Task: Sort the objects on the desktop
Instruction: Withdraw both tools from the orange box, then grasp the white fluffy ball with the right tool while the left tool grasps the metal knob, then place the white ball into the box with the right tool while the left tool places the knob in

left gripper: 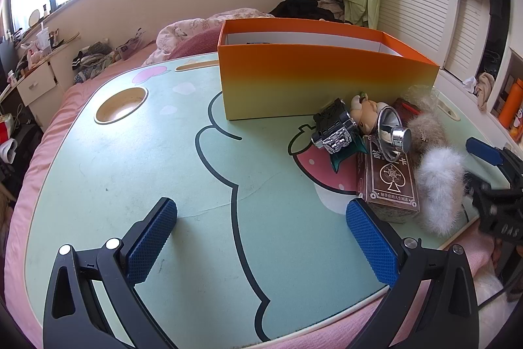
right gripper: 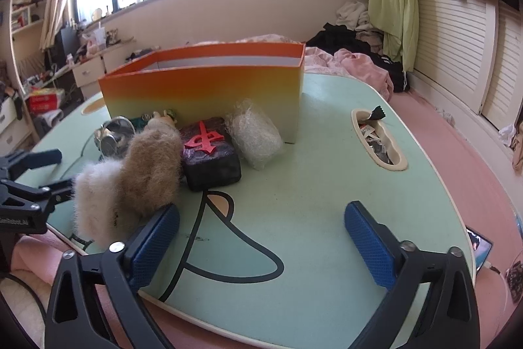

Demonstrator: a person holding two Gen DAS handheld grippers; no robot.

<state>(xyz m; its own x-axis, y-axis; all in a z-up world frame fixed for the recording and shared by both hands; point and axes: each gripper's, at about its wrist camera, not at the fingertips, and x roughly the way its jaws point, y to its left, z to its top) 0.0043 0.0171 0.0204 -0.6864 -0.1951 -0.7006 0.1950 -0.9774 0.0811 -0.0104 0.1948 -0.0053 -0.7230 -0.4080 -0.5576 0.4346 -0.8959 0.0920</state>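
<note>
Your L gripper (left gripper: pixel 261 237) & R gripper (right gripper: pixel 261 237) both hang released w/ nothing btwn pads over the table (left gripper: pixel 130 159), while the fur balls (right gripper: pixel 127 182), black block (right gripper: pixel 210 161), card box (left gripper: pixel 389 182) sit clustered in front of the orange box (left gripper: pixel 327 80).

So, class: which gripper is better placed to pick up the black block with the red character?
Right. The right gripper has open jaws pointing toward the black block; the left gripper faces bare table with other clutter between.
</note>
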